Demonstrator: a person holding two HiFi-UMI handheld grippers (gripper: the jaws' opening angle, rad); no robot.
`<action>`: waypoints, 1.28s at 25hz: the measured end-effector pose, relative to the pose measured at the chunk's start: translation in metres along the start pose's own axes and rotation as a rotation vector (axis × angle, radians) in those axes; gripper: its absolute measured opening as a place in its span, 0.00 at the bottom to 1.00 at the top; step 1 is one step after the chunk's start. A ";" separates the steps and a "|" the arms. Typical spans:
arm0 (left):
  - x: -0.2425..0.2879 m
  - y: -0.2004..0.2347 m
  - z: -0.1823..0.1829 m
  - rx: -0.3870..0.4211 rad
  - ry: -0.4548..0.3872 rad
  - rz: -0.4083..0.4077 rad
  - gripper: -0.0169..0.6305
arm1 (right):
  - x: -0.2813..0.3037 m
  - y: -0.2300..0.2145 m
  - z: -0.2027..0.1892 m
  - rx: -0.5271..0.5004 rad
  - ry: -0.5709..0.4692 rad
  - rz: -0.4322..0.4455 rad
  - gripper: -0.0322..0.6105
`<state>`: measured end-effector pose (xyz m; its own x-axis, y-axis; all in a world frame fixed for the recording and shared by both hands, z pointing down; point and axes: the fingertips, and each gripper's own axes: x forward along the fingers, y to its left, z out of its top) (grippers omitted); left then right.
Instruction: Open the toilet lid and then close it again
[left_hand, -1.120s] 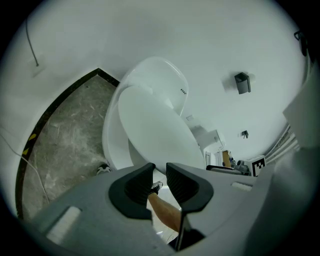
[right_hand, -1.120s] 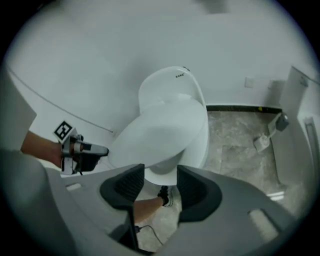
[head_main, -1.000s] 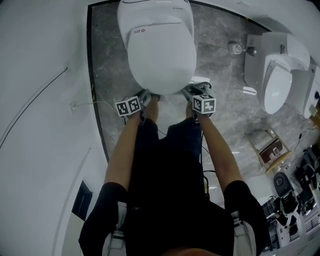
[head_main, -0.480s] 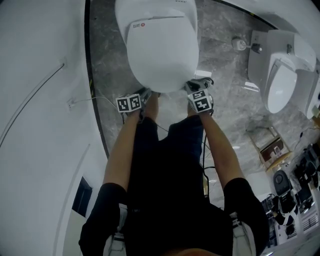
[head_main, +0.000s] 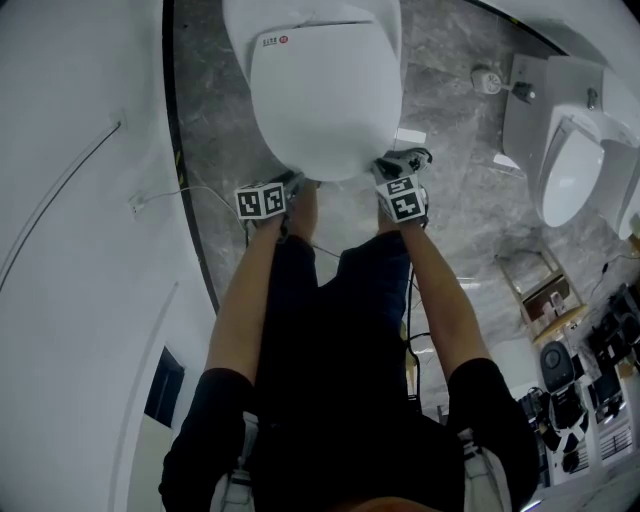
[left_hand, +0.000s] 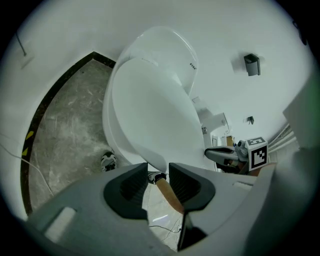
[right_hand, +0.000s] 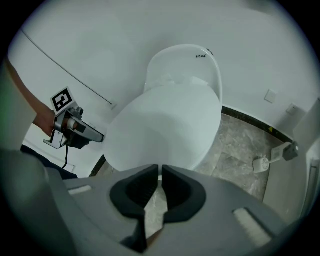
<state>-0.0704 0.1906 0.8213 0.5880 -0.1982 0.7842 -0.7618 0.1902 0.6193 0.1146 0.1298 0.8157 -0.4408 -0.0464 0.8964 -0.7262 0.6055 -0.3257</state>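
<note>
The toilet lid (head_main: 325, 100) is lying closed, both grippers hovering at its front edge. The left gripper (head_main: 290, 186) has just been opening, jaws apart around nothing (only a shoe (left_hand: 155, 177) showing through). The right gripper (right_hand: 160, 172) has just been closing, jaws nearly together, empty.

Black short-sleeved top (head_main: 340, 420), dark blue shorts (head_main: 375, 270), white-and-black trainers (left_hand: 108, 160), grey left gripper (left_hand: 158, 175) and right gripper (right_hand: 161, 177), black pads (left_hand: 127, 187), black-and-white marker cubes (head_main: 262, 201), thin black cable (head_main: 408, 330) beside the right forearm.
</note>
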 end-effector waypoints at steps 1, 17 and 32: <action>0.003 0.003 -0.001 -0.002 0.005 0.006 0.22 | 0.003 0.000 -0.002 0.001 -0.001 -0.001 0.09; 0.035 0.022 -0.004 0.006 0.033 0.014 0.22 | 0.058 -0.018 -0.028 -0.036 0.074 0.013 0.07; 0.029 0.025 -0.002 0.099 0.058 0.015 0.22 | 0.090 -0.028 -0.038 -0.011 0.181 -0.029 0.06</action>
<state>-0.0716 0.1913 0.8598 0.5890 -0.1392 0.7960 -0.7920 0.0961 0.6029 0.1154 0.1384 0.9172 -0.3167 0.0790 0.9452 -0.7310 0.6147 -0.2963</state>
